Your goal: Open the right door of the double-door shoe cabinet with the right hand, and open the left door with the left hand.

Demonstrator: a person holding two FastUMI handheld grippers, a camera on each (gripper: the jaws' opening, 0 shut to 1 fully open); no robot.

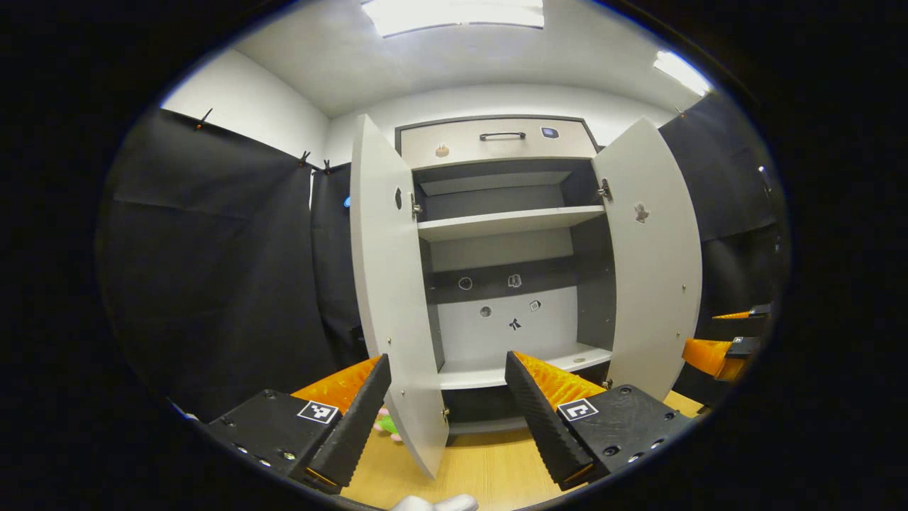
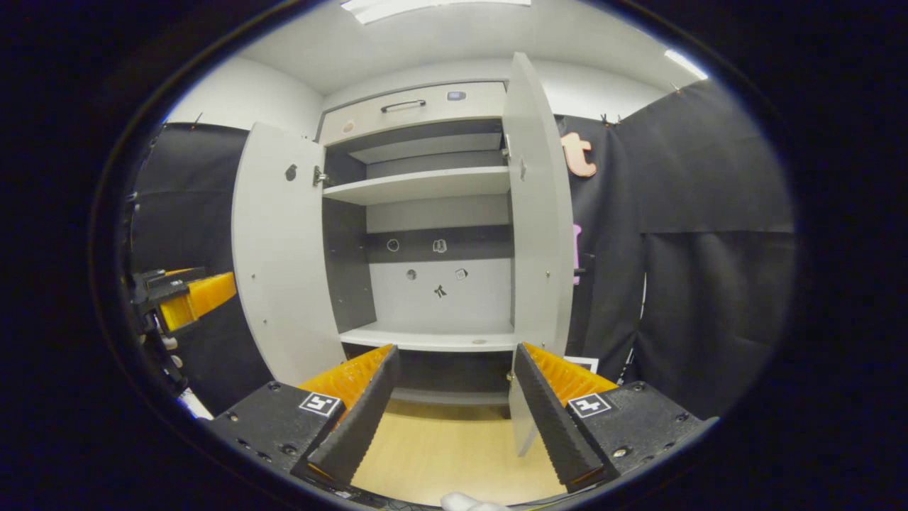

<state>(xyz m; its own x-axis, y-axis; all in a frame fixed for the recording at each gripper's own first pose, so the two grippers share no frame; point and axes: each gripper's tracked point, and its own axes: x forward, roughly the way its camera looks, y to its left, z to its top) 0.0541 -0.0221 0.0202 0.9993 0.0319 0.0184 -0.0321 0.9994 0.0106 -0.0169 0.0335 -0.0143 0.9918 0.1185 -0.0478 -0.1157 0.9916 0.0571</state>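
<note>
The shoe cabinet (image 1: 507, 227) stands on the wooden counter (image 1: 489, 468) against the far white wall, and both of its doors are swung open toward the near side. In the left gripper view, the left door (image 1: 390, 284) stands edge-on just beyond the left claw (image 1: 447, 419), with its lower corner reaching down between the two fingers. The fingers (image 1: 355, 419) are spread wide and press on nothing; the door passes close to the left finger, but whether they touch I cannot tell. The right door (image 1: 652, 255) stands open on the right, and past it, at the right edge, the orange and black of the right claw (image 1: 716, 351) shows.

In the right gripper view, the right door (image 2: 539, 213) stands nearly edge-on above the right finger (image 2: 553, 419) of the right claw (image 2: 454, 408), its bottom corner dropping just behind that finger. This claw is also wide open and grips nothing. The left door (image 2: 280, 255) stands open on the left of this view, and the left claw (image 2: 188, 298) shows near the left edge.

Inside the cabinet a white shelf (image 1: 507, 221) crosses the upper part, a lower shelf (image 1: 525, 365) lies near the bottom, and small stickers (image 1: 514, 281) dot the back panel. Above the doors is a drawer (image 1: 496, 140) with a dark handle (image 1: 502, 135). A small green and pink thing (image 1: 386, 424) lies on the counter behind the left door's foot.
</note>
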